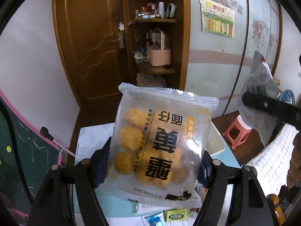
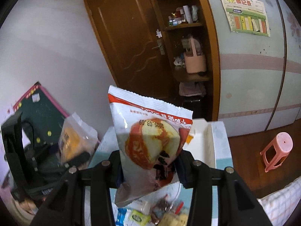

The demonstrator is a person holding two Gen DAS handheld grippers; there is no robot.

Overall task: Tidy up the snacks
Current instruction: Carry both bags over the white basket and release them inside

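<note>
My left gripper is shut on a clear snack bag of golden biscuits with black Chinese lettering, held up above the table. My right gripper is shut on a white and red bread snack bag, also held up. In the left wrist view the right gripper's arm and the back of its bag show at the far right. In the right wrist view the left gripper and its biscuit bag show at the left. Several small loose snacks lie on the table below.
A white open box stands on the light blue table behind the bags. A pink stool stands on the floor to the right. A green chalkboard leans at the left. A checked cloth lies right.
</note>
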